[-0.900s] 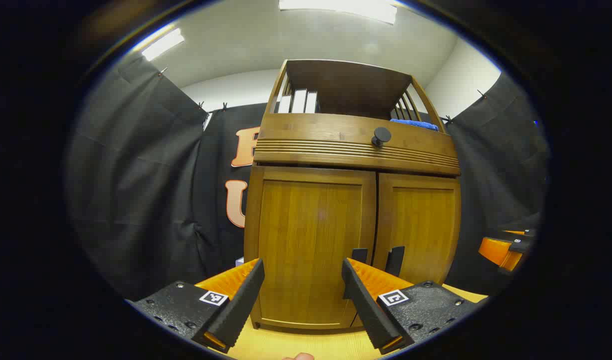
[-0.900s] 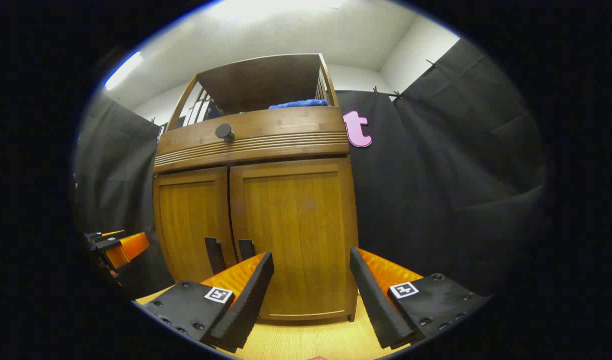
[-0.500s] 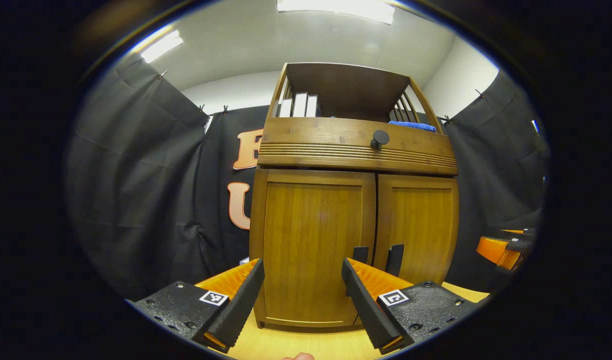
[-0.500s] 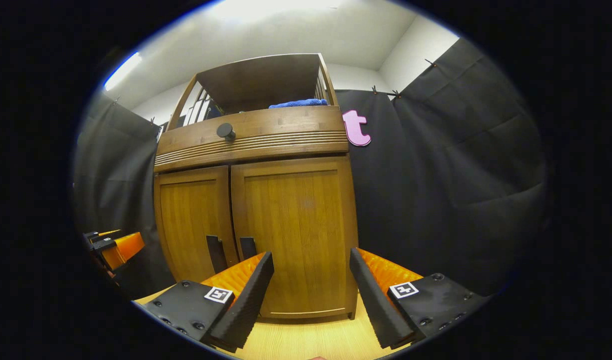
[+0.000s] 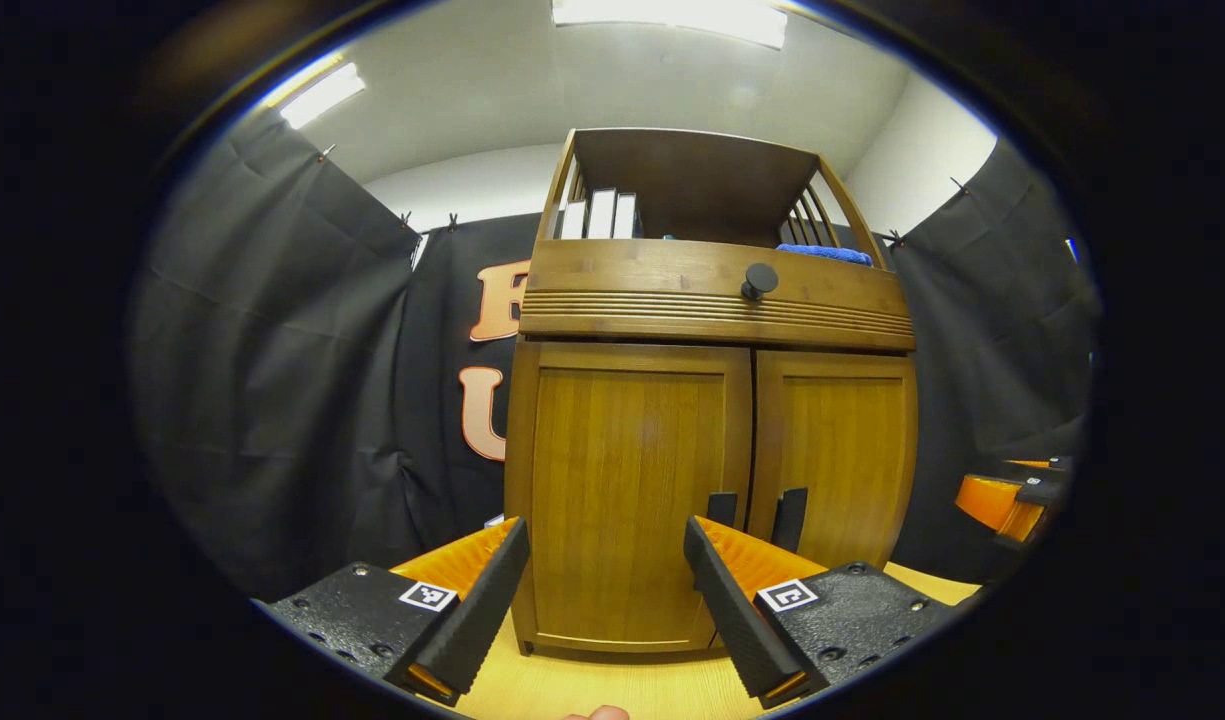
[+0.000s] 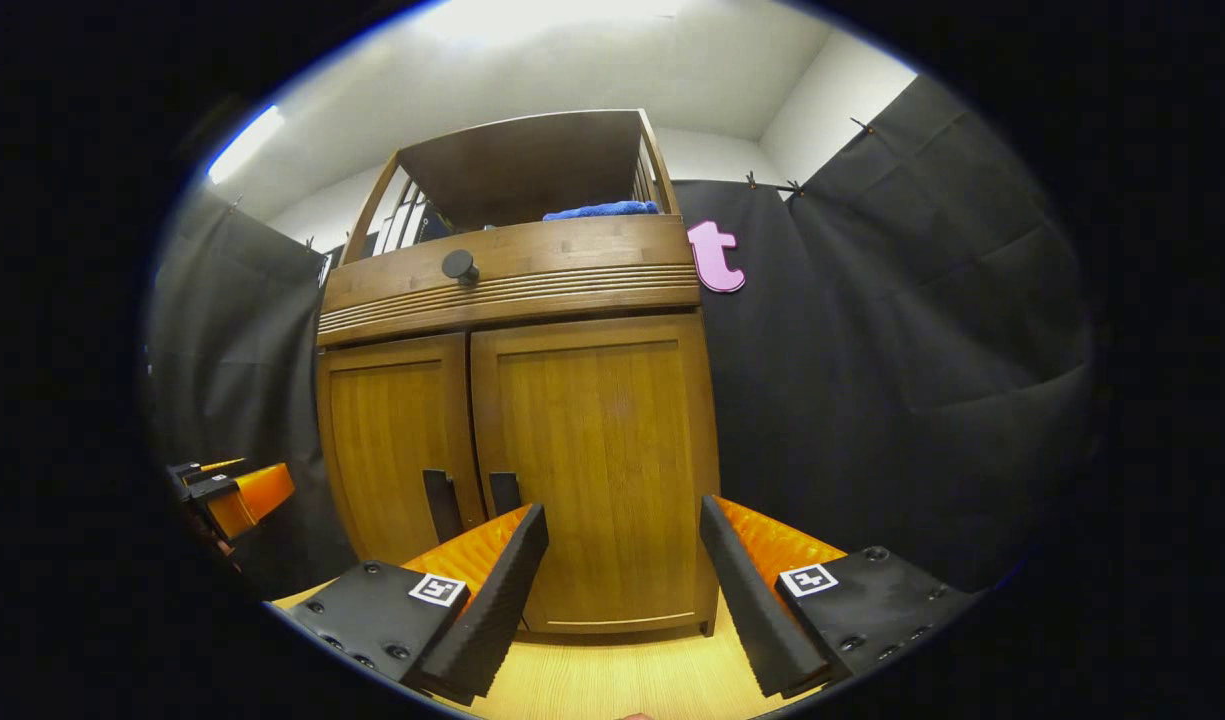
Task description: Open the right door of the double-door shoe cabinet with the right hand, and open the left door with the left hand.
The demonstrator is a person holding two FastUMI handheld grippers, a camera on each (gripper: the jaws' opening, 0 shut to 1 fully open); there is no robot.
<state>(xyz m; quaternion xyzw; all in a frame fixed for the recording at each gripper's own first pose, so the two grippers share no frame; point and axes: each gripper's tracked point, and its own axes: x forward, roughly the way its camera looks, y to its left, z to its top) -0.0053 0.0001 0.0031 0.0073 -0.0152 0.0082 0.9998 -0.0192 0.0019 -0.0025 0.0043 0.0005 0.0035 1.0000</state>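
The wooden shoe cabinet (image 5: 717, 305) stands on a light tabletop, straight ahead of both grippers. Its left door (image 5: 627, 470) and right door (image 5: 837, 450) are closed, and two dark vertical handles (image 5: 722, 507) sit side by side at the centre seam. My left gripper (image 5: 605, 532) is open with nothing in it, a short way in front of the left door. In the right gripper view, my right gripper (image 6: 622, 512) is open before the right door (image 6: 597, 450), with the handles (image 6: 504, 493) just left of its fingers. Neither gripper touches the cabinet.
A drawer with a round dark knob (image 5: 759, 280) runs above the doors. The open shelf on top holds books (image 5: 597, 208) and a blue cloth (image 5: 827, 252). Black cloth walls close in both sides. The other gripper (image 5: 1012, 495) shows at the right edge of the left gripper view.
The cabinet has drifted slightly right and down in both views, so both grippers have shifted a little. The doors stay closed and both grippers stay open.
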